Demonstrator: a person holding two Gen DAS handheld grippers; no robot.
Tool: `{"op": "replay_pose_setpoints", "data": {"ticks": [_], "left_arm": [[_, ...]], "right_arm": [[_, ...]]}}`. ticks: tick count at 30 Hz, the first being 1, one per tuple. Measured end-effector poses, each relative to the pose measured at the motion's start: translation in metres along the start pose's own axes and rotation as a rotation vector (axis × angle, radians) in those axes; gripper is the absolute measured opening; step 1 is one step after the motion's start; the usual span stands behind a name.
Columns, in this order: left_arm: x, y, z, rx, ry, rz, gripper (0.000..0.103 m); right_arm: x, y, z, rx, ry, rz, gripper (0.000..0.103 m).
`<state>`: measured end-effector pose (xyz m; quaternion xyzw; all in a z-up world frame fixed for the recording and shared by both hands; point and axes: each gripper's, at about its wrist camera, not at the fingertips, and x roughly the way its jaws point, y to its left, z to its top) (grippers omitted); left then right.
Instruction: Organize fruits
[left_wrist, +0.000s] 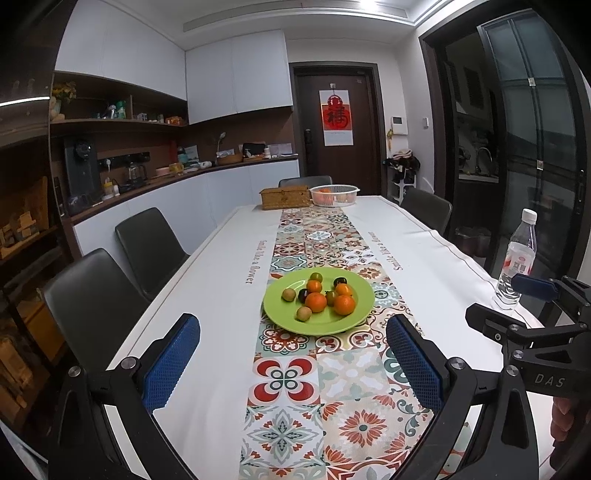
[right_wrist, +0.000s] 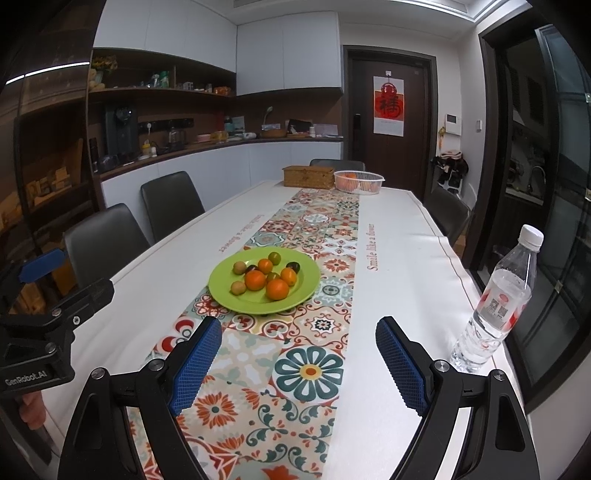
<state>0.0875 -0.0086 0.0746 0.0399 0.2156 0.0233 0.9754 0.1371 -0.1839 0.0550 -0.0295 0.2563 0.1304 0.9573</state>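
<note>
I am facing a long tabletop (left_wrist: 207, 280) under a white cloth, a patterned runner (left_wrist: 317, 236) lying down its middle, dark chairs (left_wrist: 147, 247) standing along one long edge and white cabinets lining the room behind. I am holding my left gripper (left_wrist: 291, 354) and my right gripper (right_wrist: 297, 356) over the near end, both with jaws standing wide and gripping nothing. The green plate (left_wrist: 351, 321) is sitting on the runner just ahead of both grippers, well short of the far edge (where a white basket (left_wrist: 334, 190) and a woven box (left_wrist: 284, 197) are standing). It is carrying orange, dark and yellowish-brown fruits (left_wrist: 316, 301), clustered together. A water bottle (right_wrist: 498, 302) is standing by the right edge.
</note>
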Motion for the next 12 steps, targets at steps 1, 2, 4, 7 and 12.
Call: {"op": "replay_pose_setpoints", "data": {"ticks": [1, 2, 4, 7, 12], "left_arm": [[-0.0003, 0.0006, -0.0002, -0.001, -0.002, 0.005, 0.103], [-0.0004, 0.001, -0.0004, -0.002, -0.003, 0.009, 0.103], [-0.0001, 0.0019, -0.0008, -0.006, -0.002, 0.009, 0.103], [-0.0004, 0.0017, -0.0015, -0.005, -0.004, 0.012, 0.103], [-0.0004, 0.0013, -0.0019, -0.005, -0.003, 0.013, 0.103]], "right_arm": [[0.0009, -0.0004, -0.0006, 0.0, 0.001, -0.001, 0.086], [0.0009, -0.0012, -0.0011, 0.0, 0.003, 0.001, 0.086], [0.0016, -0.0013, -0.0015, 0.0, 0.006, -0.001, 0.086], [0.0022, -0.0009, -0.0022, -0.001, 0.009, -0.002, 0.086], [0.0015, -0.0004, -0.0031, -0.002, 0.01, -0.002, 0.086]]}}
